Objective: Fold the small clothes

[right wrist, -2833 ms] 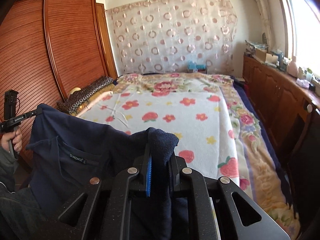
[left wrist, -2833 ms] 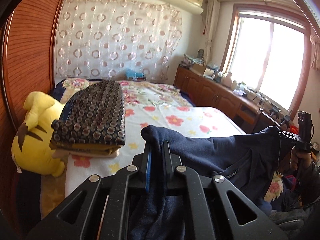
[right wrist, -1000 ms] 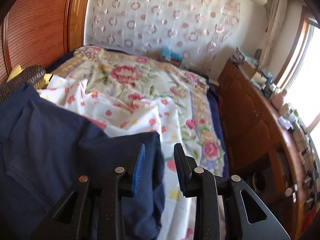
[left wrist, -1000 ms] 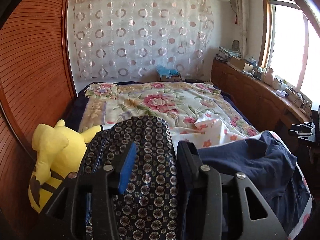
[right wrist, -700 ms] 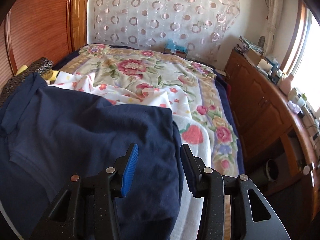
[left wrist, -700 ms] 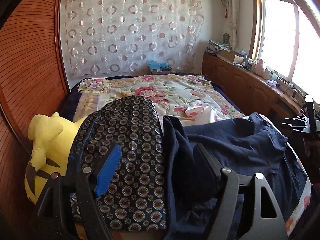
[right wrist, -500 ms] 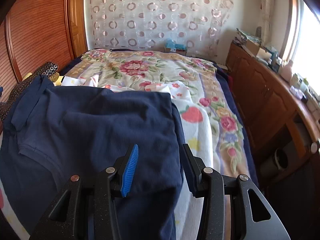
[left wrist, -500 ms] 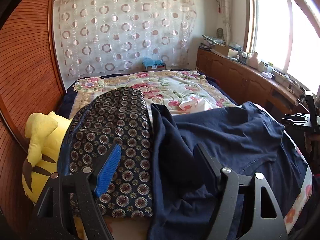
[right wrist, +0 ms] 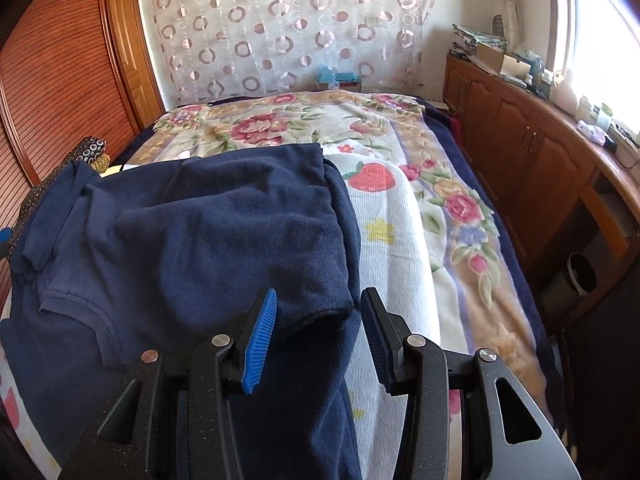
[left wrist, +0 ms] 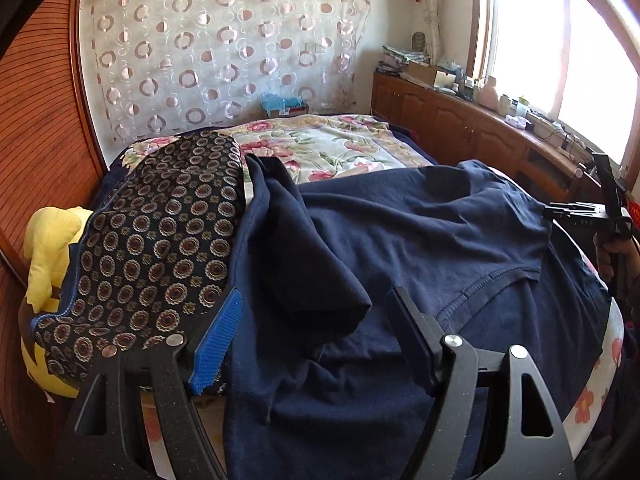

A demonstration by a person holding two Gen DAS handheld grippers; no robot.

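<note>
Your dark navy cotton T-shirt [left wrist: 420,240] lies spread across the floral bedspread [right wrist: 452,216], sleeves flopped inward but no neat fold made yet. Your left gripper [left wrist: 316,336] has just opened wide and your right gripper [right wrist: 316,336] stands apart, both released over the sleeves beside the folded circle-patterned garment [left wrist: 168,240].

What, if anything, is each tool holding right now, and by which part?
Nothing is held. The left tool and right tool both stand open over the navy shirt, which lies released on the bed.

navy T-shirt [left wrist: 420,240] | black folded cloth [left wrist: 172,240], ringed medallions | yellow plush toy [left wrist: 48,248] | floral bedspread [right wrist: 280,120] | white curtain [left wrist: 224,40], brown circles
</note>
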